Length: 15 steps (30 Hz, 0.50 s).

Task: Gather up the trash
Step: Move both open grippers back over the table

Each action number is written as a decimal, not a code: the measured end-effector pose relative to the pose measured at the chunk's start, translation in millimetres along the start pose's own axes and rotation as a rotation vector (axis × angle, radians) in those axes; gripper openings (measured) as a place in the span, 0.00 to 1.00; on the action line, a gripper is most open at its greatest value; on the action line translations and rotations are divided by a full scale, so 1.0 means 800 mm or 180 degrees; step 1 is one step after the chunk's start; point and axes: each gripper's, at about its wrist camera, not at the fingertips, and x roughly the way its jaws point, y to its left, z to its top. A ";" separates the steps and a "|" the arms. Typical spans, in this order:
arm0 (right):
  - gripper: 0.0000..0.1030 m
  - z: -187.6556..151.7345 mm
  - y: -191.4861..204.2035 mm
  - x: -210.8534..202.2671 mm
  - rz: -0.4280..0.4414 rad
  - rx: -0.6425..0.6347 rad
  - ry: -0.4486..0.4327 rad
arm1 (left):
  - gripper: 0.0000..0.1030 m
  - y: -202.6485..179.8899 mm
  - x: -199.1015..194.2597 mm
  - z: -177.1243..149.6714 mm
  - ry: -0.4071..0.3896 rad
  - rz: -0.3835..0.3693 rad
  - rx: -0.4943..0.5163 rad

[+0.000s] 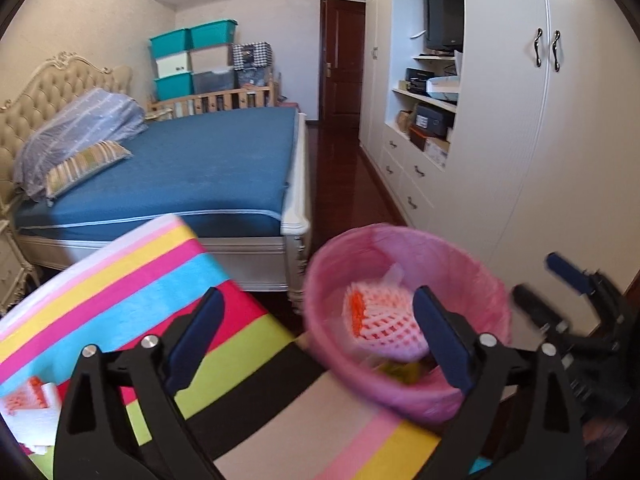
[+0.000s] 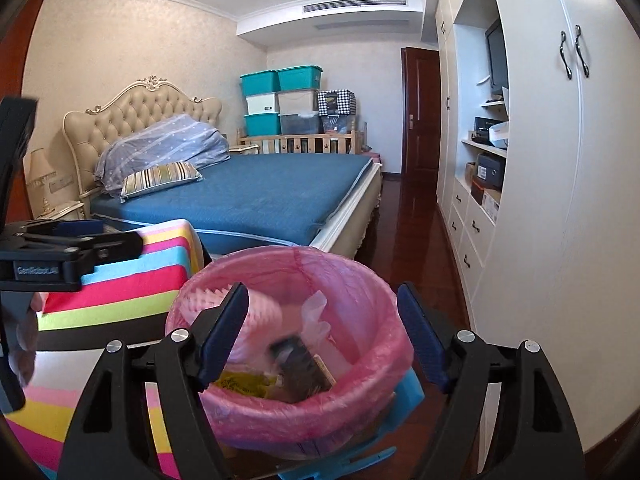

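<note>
A bin with a pink liner (image 1: 320, 332) (image 2: 280, 420) stands beside a surface covered in a striped cloth (image 1: 120, 280) (image 2: 120, 292). My left gripper (image 1: 320, 336) is open at the bin's near rim, nothing between its fingers. A white and orange foam net (image 1: 380, 320) lies blurred inside the bin. My right gripper (image 2: 324, 336) hangs open over the bin mouth, with a blurred dark packet (image 2: 296, 364) below it among yellow and pale wrappers. The right gripper (image 1: 568, 292) also shows at the right edge of the left wrist view. More foam netting and white paper (image 1: 28, 400) lie on the cloth.
A bed with a blue mattress (image 1: 208, 168) (image 2: 260, 196) stands behind the striped surface. White wardrobes and drawers (image 1: 540, 140) (image 2: 560, 200) line the right side, with dark wood floor (image 2: 412, 240) running between. The left gripper's body (image 2: 60, 256) shows at the left edge of the right wrist view.
</note>
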 end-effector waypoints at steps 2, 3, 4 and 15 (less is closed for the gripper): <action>0.71 -0.001 0.002 -0.009 -0.0004 0.0001 -0.0019 | 0.92 0.016 -0.012 -0.008 0.0013 0.0083 0.0043; 0.71 0.000 0.002 -0.012 0.0004 -0.0001 -0.0026 | 0.93 0.023 -0.017 -0.012 0.0016 0.0122 0.0045; 0.72 0.001 0.005 -0.015 0.0012 -0.0006 -0.0033 | 0.94 0.032 -0.024 -0.015 0.0014 0.0159 0.0031; 0.77 0.009 0.088 -0.024 0.0321 -0.0238 -0.0036 | 0.95 0.123 -0.136 -0.082 -0.0242 0.0577 -0.0002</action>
